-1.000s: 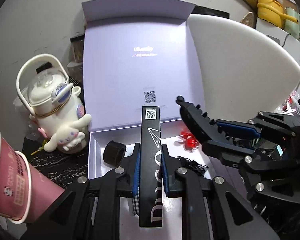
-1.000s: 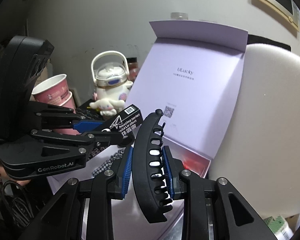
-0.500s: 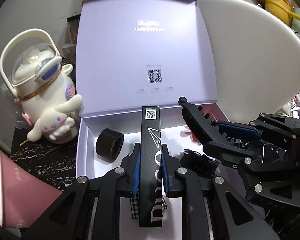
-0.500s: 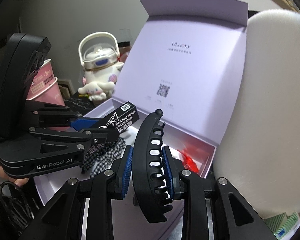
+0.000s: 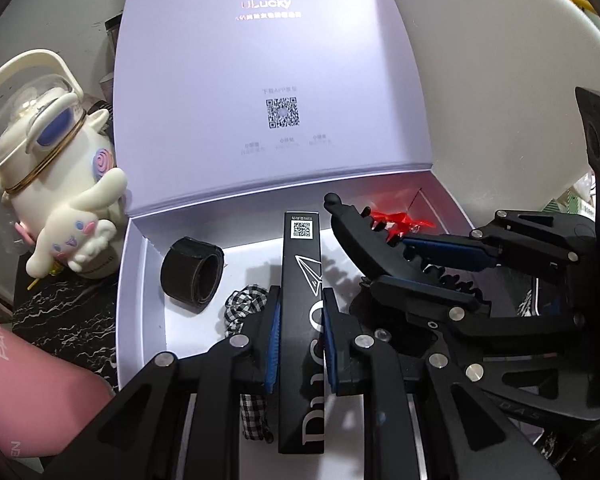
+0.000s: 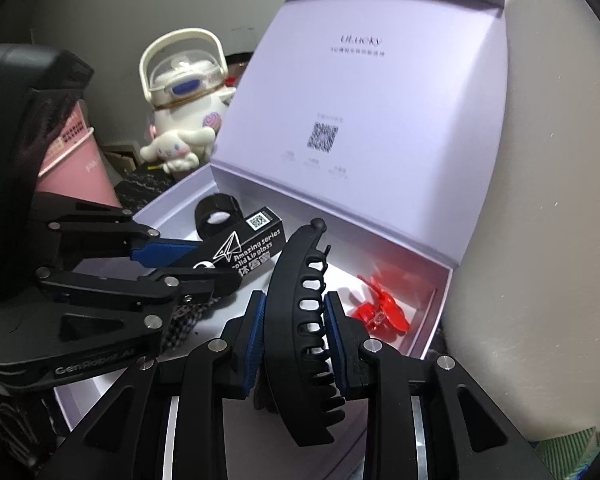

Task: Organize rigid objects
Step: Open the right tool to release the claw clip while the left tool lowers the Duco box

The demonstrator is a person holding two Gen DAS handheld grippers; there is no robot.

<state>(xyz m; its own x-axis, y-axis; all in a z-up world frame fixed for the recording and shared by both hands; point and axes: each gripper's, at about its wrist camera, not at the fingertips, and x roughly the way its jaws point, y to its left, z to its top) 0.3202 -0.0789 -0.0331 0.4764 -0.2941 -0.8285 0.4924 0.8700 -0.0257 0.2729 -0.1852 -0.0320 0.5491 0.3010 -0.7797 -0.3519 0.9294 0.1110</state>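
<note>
**Two items held over the open box, not yet set down**

We see both hand-held grippers poised above an open lilac box [image 5: 140,264], its lid propped upright behind the tray. The left hand-held gripper [image 5: 300,320] is clamped on a slim black carton [image 5: 302,264], gripped across its narrow sides, so that the end bearing a QR code projects forward over the tray. The right hand-held gripper [image 6: 294,320] is clamped on a black hair claw [image 6: 296,280], held by its arched back with the teeth facing right in the right wrist view. In neither case do we see free space between pads and object.

We judge the task partly done. Already lying in the tray are a black ring [image 5: 192,272] at the left, a checked fabric piece [image 5: 246,300] below the left gripper, and a red clip [image 6: 380,308] in the far right corner. The carton and the claw remain to be lowered, released and left inside. We cannot tell whether either touches the tray floor; the carton's shadow on the white floor suggests that it is above it.

Outside the box, on the desk to its left, stand a white cartoon kettle [image 5: 48,176] and a pink cup [image 5: 28,380]; we cannot tell whether these belong to the task.
</note>
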